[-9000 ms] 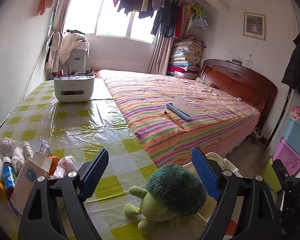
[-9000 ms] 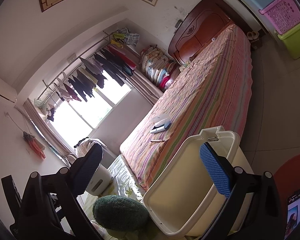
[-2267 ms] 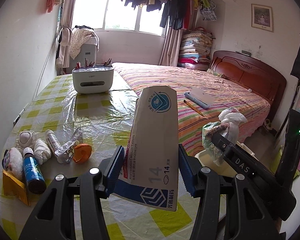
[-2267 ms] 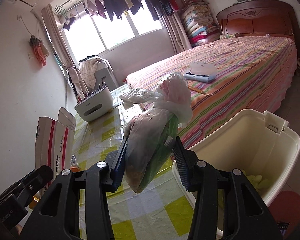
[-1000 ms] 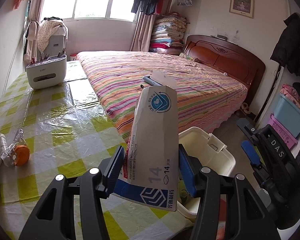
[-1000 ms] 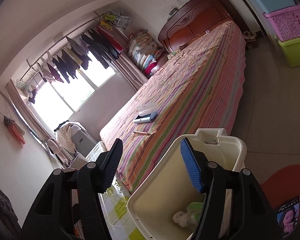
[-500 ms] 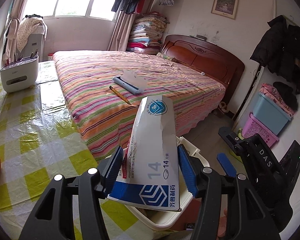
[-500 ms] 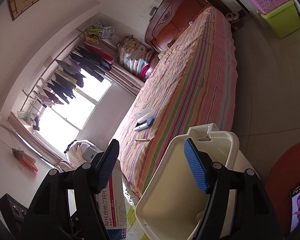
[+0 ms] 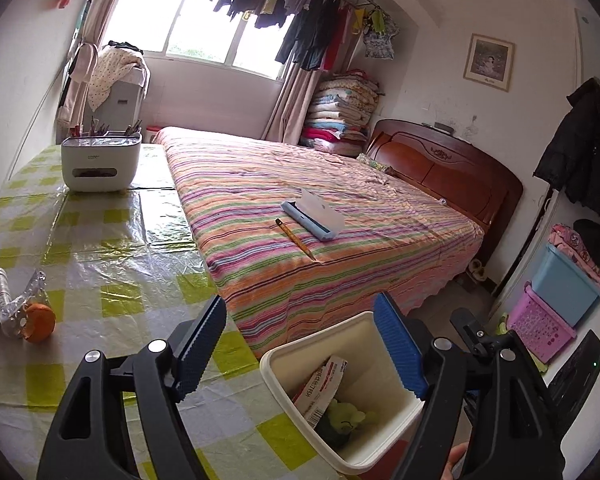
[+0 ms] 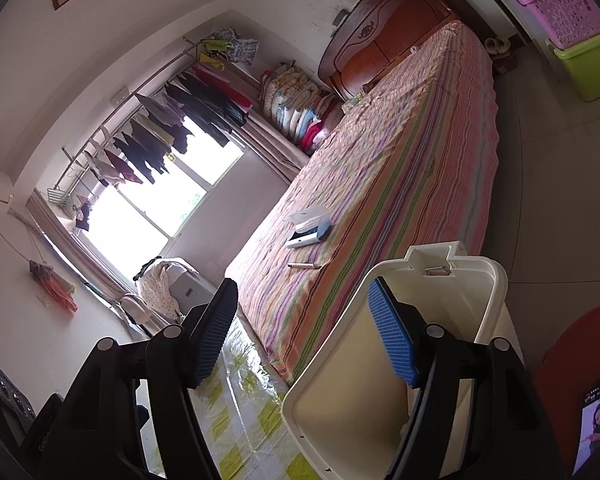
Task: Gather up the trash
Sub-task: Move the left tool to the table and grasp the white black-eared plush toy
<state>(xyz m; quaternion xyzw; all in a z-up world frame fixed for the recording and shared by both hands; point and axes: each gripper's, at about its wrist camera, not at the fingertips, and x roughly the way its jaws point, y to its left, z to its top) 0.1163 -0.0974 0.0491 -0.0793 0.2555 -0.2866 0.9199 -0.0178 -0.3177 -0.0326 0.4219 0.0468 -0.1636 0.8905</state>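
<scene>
My left gripper point(image 9: 300, 344) is open and empty, above the table's right edge and the cream trash bin point(image 9: 276, 364). Inside the bin lie the white medicine box point(image 9: 320, 384) and a green plush toy point(image 9: 346, 412). My right gripper point(image 10: 304, 336) is open and empty, held beside the same bin point(image 10: 484, 308), whose inside is mostly hidden in this view. An orange round item with crumpled clear wrap point(image 9: 38, 322) lies at the table's left side.
The table has a yellow-checked plastic cover point(image 9: 100, 240) with a white organizer box point(image 9: 100, 162) at the far end. A striped bed point(image 9: 300, 200) holding a blue case point(image 9: 308, 220) and a pencil point(image 9: 294, 238) stands to the right. Storage bins point(image 9: 560, 300) stand by the right wall.
My left gripper has opened and let go of the medicine box, which now lies in the bin. The right gripper stayed open and tilted a little.
</scene>
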